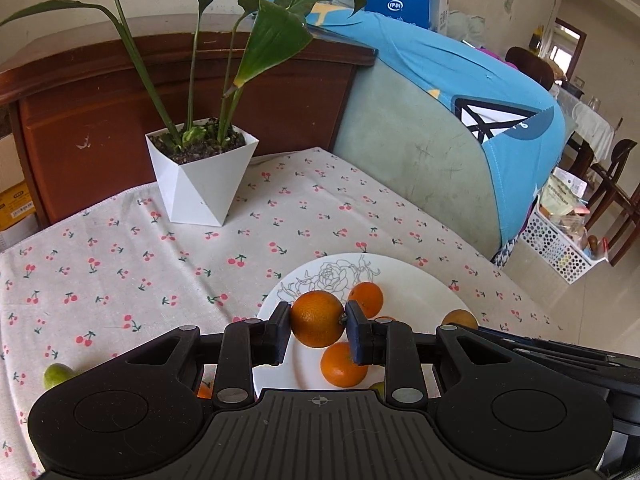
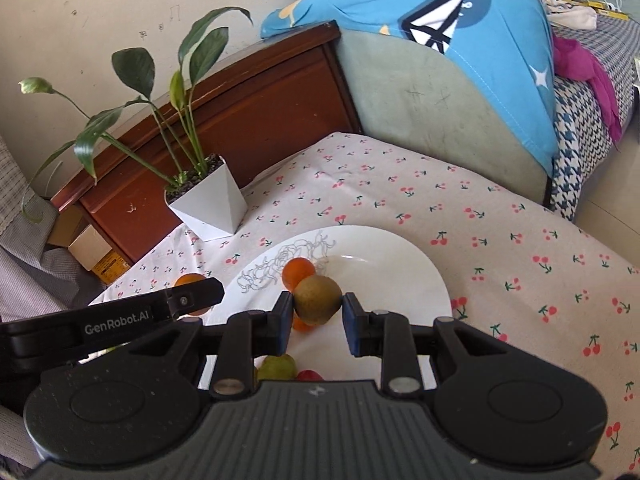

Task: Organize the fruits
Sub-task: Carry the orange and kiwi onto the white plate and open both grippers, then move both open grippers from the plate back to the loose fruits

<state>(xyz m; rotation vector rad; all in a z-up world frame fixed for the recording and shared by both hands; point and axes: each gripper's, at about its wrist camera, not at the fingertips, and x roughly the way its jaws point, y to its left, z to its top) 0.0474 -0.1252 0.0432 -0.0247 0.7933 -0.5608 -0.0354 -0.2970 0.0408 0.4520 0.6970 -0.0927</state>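
My left gripper (image 1: 318,320) is shut on an orange (image 1: 316,318) and holds it over the near left part of a white plate (image 1: 420,280) with a flower drawing. Two smaller oranges (image 1: 366,298) (image 1: 343,364) lie on the plate. My right gripper (image 2: 317,306) is shut on a brown-green kiwi (image 2: 317,300) above the same plate (image 2: 392,264); an orange (image 2: 298,273) lies on it behind the kiwi. The left gripper's arm (image 2: 120,316) crosses the left of the right wrist view.
A white pot with a green plant (image 1: 202,176) stands at the back left of the cherry-print cloth (image 1: 120,272). A green fruit (image 1: 56,376) lies on the cloth at the left. A green fruit (image 2: 276,368) and a red one (image 2: 308,375) lie near the plate's front. A cushioned chair (image 1: 420,160) stands at the right.
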